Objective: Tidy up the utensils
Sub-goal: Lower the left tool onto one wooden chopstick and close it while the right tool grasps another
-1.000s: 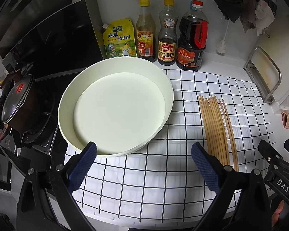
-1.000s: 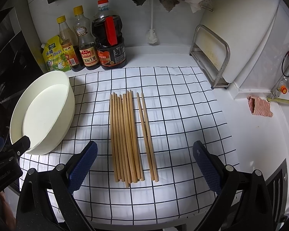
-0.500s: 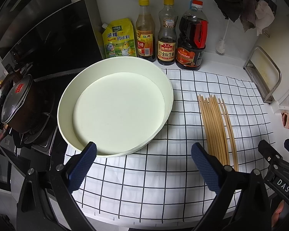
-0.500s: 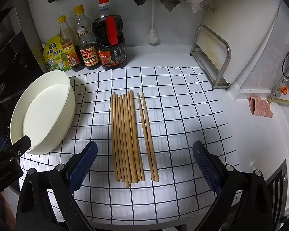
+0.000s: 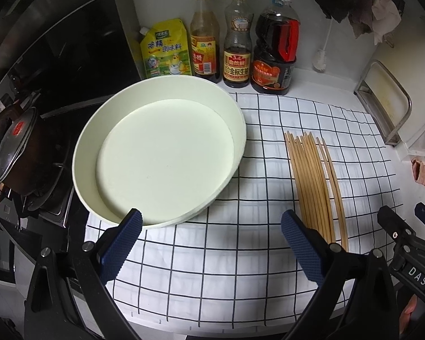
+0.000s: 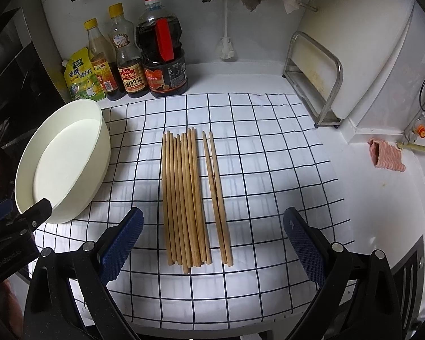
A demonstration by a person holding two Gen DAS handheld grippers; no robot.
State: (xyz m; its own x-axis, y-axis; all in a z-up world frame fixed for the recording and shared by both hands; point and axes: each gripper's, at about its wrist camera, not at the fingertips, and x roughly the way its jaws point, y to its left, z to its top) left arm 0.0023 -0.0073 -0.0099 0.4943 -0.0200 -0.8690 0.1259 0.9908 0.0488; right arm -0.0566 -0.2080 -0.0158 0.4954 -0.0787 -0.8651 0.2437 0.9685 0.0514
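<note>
Right gripper point(image 6: 212, 238) spread wide, nothing between its blue-padded fingers point(image 6: 121, 243), hanging over the near ends of the wooden chopsticks point(image 6: 184, 198): a tight bundle, with one pair just beside it on the right. Left gripper point(image 5: 211, 240) equally wide and empty, poised at the near rim of the round cream shallow tray point(image 5: 79, 153). Everything rests on a white black-gridded cloth point(image 6: 269, 170); the chopsticks lie right of the tray.

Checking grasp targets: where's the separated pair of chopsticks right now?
In the right wrist view the pair of chopsticks lies flat on the checked cloth, just right of the main chopstick bundle with a small gap, ahead of the open right gripper.
</note>
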